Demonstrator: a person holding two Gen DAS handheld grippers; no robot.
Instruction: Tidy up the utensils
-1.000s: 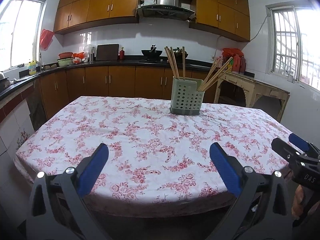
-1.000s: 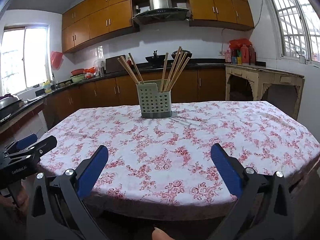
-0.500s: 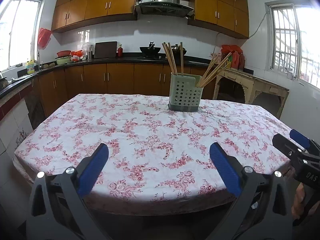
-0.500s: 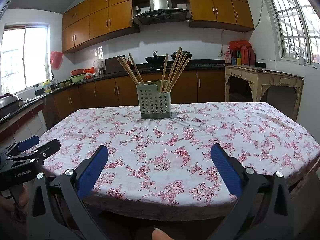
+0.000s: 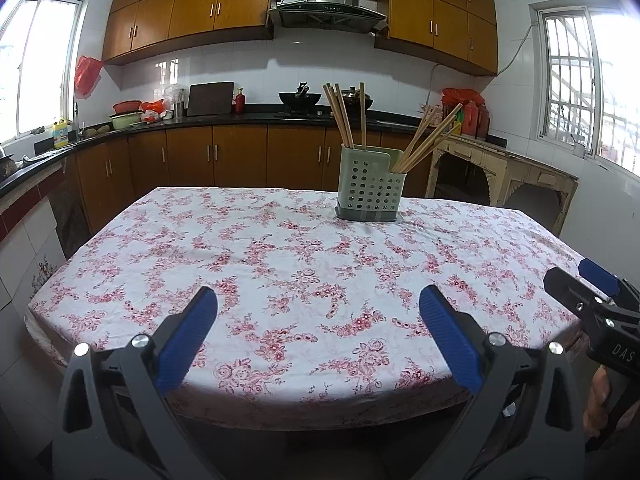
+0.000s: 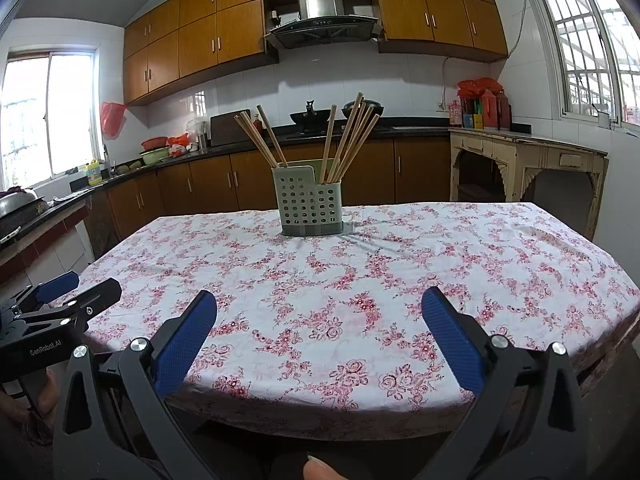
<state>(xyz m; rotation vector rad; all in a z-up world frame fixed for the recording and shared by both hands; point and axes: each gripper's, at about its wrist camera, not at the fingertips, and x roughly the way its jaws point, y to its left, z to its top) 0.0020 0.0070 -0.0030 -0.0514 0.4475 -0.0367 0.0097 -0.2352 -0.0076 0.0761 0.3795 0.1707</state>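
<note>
Holder [image 6: 308, 208] w/ chopsticks [image 6: 352, 136] — far side of desk [image 5: 280, 280], sorted 2 compartments. Left tool [image 5: 318, 328], right tool [image 6: 320, 332] — both spread, empty, at near edge.

Home kitchen; wooden cabinets [image 5: 240, 8]; range hood [image 5: 326, 2]; wok [image 5: 300, 98].

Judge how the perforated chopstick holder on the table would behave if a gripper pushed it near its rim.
The holder looks like thin plastic, so probably light. Tall chopsticks lean out above it, so a high push might tip it. On the tablecloth it may drag and bunch fabric.
</note>
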